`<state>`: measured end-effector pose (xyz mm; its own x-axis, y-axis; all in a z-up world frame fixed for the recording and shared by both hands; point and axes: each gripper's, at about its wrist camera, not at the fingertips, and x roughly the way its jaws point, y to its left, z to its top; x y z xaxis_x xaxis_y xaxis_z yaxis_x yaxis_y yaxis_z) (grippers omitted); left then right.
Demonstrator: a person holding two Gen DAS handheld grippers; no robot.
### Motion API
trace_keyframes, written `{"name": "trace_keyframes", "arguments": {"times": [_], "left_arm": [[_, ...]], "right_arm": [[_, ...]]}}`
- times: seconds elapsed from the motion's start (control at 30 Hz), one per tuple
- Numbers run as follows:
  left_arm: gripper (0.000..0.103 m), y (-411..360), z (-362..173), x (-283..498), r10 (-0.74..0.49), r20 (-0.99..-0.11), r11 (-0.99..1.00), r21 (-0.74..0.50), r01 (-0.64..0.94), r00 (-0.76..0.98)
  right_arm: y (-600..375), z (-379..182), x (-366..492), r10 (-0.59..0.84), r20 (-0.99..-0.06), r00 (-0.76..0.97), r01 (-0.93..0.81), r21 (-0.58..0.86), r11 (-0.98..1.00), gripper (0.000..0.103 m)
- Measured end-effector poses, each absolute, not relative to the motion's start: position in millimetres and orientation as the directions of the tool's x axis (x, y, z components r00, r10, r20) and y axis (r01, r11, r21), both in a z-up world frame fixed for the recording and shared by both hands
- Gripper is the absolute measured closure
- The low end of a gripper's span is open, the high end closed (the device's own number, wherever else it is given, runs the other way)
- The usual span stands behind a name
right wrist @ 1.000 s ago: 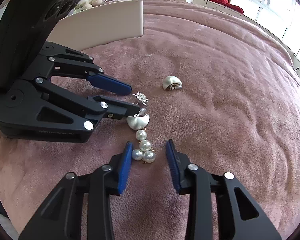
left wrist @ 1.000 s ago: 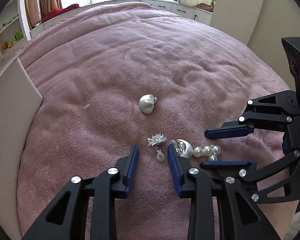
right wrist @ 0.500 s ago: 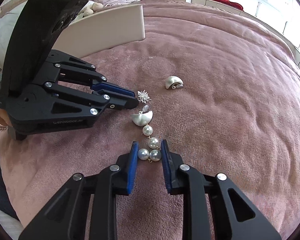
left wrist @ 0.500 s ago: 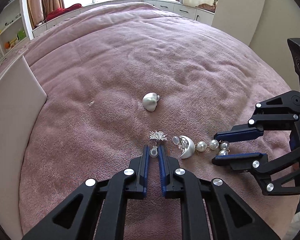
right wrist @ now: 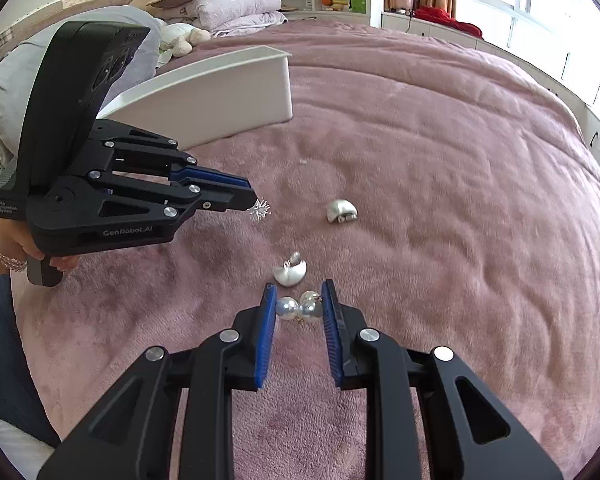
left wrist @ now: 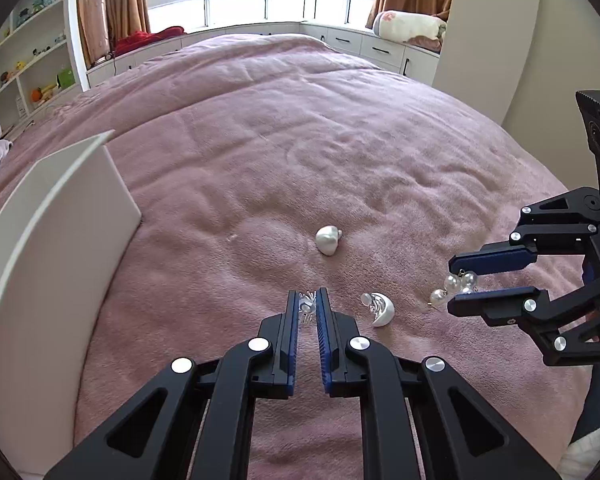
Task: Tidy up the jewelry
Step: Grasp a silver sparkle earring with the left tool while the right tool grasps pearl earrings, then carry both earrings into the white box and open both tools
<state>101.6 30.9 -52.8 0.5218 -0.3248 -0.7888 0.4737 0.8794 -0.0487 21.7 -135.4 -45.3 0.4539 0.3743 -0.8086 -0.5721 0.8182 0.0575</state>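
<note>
My left gripper [left wrist: 307, 300] is shut on a spiky silver starburst earring [left wrist: 306, 307] and holds it above the pink blanket; the earring also shows in the right wrist view [right wrist: 259, 210] at the left gripper's [right wrist: 247, 197] tips. My right gripper [right wrist: 299, 300] is shut on a pearl cluster earring [right wrist: 302, 307], lifted off the bed; it shows in the left wrist view [left wrist: 456, 285] between the right gripper's [left wrist: 452, 280] fingers. A silver crescent earring [left wrist: 380, 309] [right wrist: 289, 272] and a silver shell earring [left wrist: 327, 240] [right wrist: 341, 211] lie on the blanket.
A white tray [left wrist: 60, 216] [right wrist: 204, 96] stands on the bed to the left of the jewelry. The pink blanket [left wrist: 300, 140] covers the whole bed. Shelves, pillows [right wrist: 228, 4] and windows are far behind.
Both grippers closed on their earrings and lifted them off the blanket. The pearl cluster separated from the crescent earring, which stayed on the bed.
</note>
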Motion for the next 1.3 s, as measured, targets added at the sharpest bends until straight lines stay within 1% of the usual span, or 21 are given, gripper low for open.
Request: {"name": "trace_keyframes", "arguments": {"times": [0.4,0.63,0.87,0.97,1.07,1.3], "left_arm": [[0.089,91.0,-8.4,87.8,-0.294,-0.726,0.929,-0.064,0.365,0.622],[0.089,136.4,29.2,80.6,-0.254,-0.683,0.954,-0.062,0.292,0.685],[0.089,194.5,59.6,80.4,-0.200,-0.640,0.979,-0.100,0.177,0.742],[0.089,215.9,62.0,83.2,-0.160,-0.642,0.987,-0.104,0.121,0.750],[0.089,233.4,55.4,89.9,-0.118,-0.668,0.993,-0.098,0.070,0.735],[0.089,265.3,23.5,113.4,-0.070,-0.733,0.993,-0.117,-0.024,0.677]], "right_arm": [[-92.8,5.6,37.9,0.430,-0.750,0.502,-0.634,0.019,0.773,0.080],[-45.3,37.4,59.0,0.484,-0.713,0.508,-0.686,0.005,0.728,0.080],[13.0,63.0,82.7,0.538,-0.682,0.495,-0.733,0.005,0.680,0.080],[34.2,70.9,97.8,0.555,-0.676,0.484,-0.742,0.019,0.670,0.080],[53.4,73.8,116.3,0.571,-0.674,0.468,-0.744,0.048,0.667,0.080],[89.7,55.4,166.8,0.577,-0.712,0.400,-0.720,0.146,0.678,0.080]]}}
